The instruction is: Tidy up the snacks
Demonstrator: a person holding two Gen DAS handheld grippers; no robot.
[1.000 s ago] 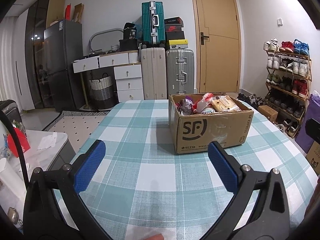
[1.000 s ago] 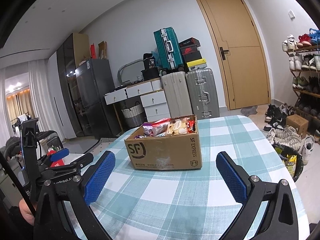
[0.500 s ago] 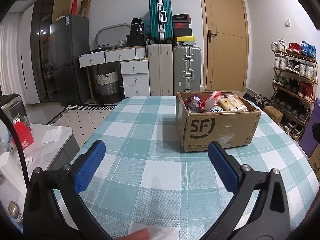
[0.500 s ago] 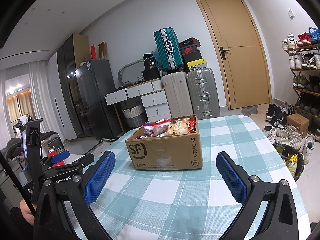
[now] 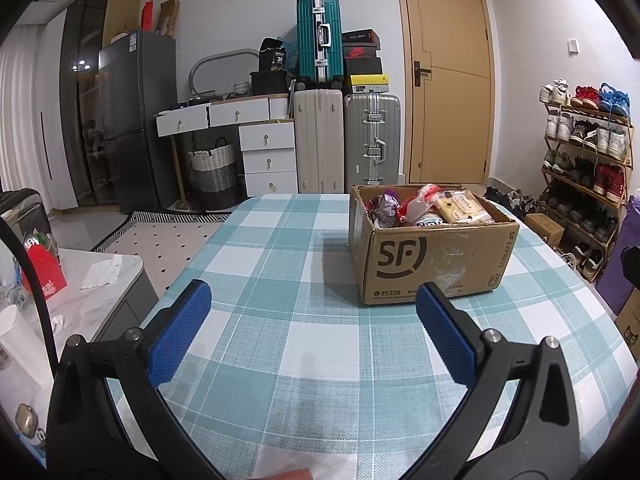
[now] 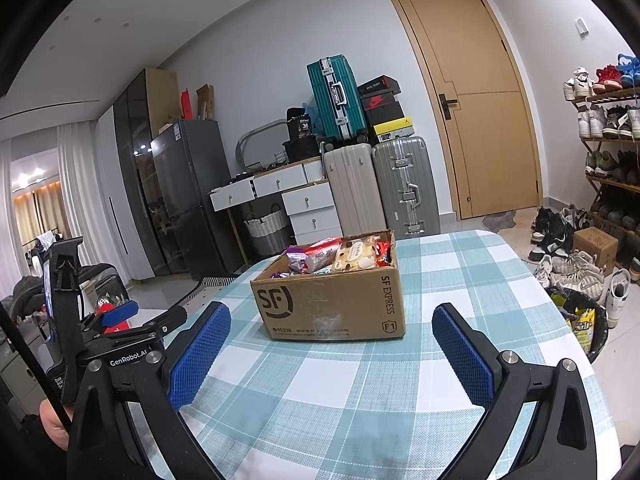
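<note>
A brown SF cardboard box (image 5: 432,264) full of snack packets (image 5: 420,208) stands on the teal checked table (image 5: 304,344). It also shows in the right wrist view (image 6: 332,304), with its snacks (image 6: 340,254) heaped inside. My left gripper (image 5: 312,332) is open and empty, above the table, short of the box and to its left. My right gripper (image 6: 332,352) is open and empty, in front of the box. The left gripper also shows in the right wrist view (image 6: 120,316), at the left.
A marble side table (image 5: 92,280) with a red box stands left of the table. Suitcases (image 5: 344,140), drawers and a fridge line the back wall. A shoe rack (image 5: 584,160) and a bin (image 6: 580,320) stand to the right.
The left gripper has shifted a little left and tilted up, so the box sits further right in its view. The right gripper has barely moved. Both stay open.
</note>
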